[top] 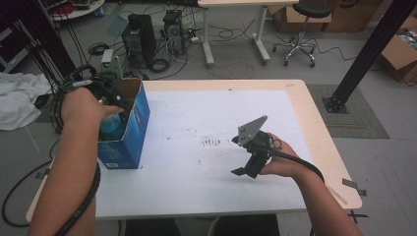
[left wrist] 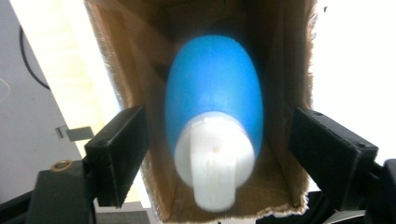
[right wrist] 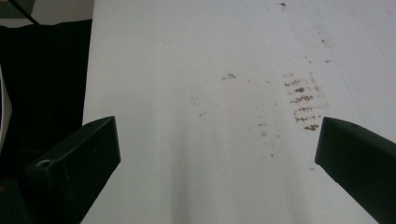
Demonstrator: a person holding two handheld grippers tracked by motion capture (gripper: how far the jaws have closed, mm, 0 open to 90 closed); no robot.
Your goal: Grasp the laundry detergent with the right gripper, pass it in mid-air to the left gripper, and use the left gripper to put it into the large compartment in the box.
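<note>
Left tongs [left wrist: 217, 154] stand open, gripping nothing, astride the blue bottle [left wrist: 215, 98] inside its box [left wrist: 116, 60].

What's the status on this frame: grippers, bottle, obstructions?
Left hand-held gripper open above blue bottle, pads clear. Bottle inside blue box. Right hand-held gripper open, empty. Nothing obstructing.

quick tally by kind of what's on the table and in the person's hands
Blue cardboard box, open at the top: 1
Blue bottle with a white cap, inside the box: 1
Hand-held grippers, left gripper over the box and right gripper over the white table: 2
Total: 4
</note>
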